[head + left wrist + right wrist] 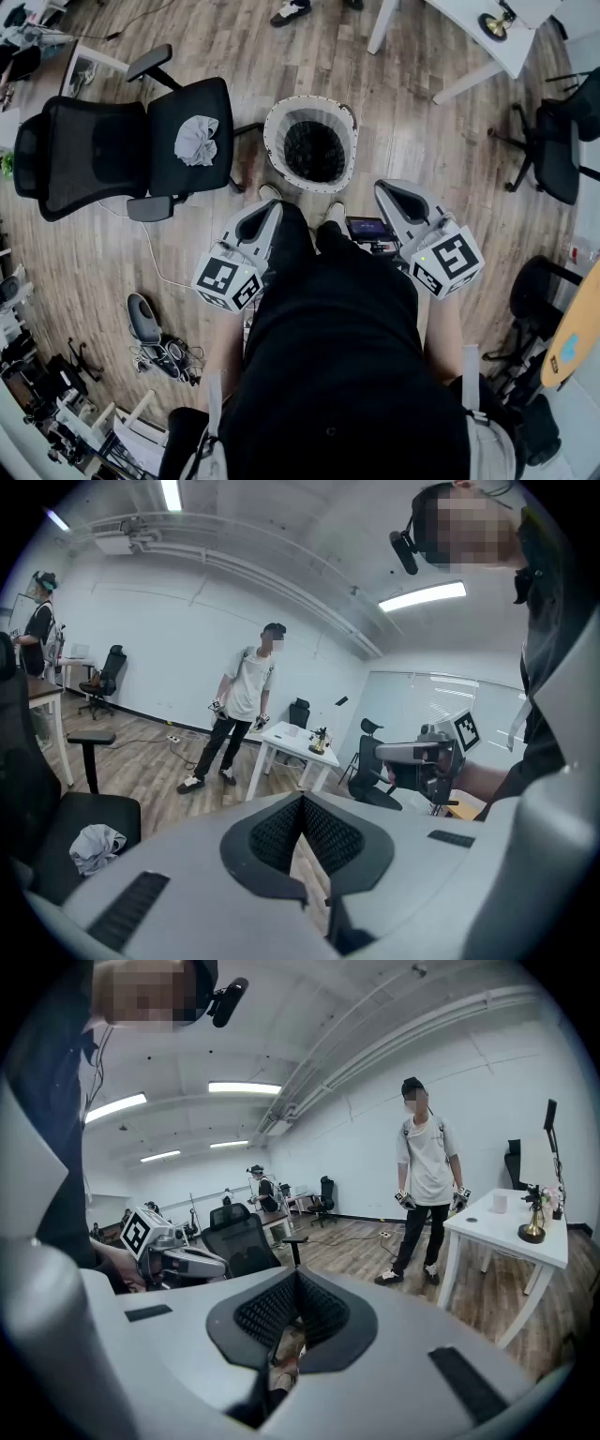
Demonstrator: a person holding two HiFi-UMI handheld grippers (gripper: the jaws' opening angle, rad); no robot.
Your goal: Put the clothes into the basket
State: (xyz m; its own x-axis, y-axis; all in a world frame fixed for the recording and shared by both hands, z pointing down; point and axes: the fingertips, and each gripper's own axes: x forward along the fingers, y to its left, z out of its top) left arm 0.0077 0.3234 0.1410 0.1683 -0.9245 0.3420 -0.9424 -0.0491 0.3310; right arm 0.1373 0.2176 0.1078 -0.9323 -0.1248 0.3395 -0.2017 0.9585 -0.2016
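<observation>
A crumpled grey cloth (196, 141) lies on the seat of a black office chair (122, 150); in the left gripper view the cloth (97, 846) shows low at the left. The white basket (312, 142) with a dark mesh inside stands on the wood floor just ahead of my feet, and nothing shows in it. My left gripper (272, 207) is held at waist height, shut and empty, below the chair and basket in the head view. My right gripper (384, 187) is level with it on the other side, also shut with nothing in it. Each gripper view shows the other gripper.
A white table (487, 47) stands at the far right, with black chairs (553, 141) along the right side. Shoes and cables (155, 337) lie on the floor at my left. A person (246, 705) stands farther off by the table.
</observation>
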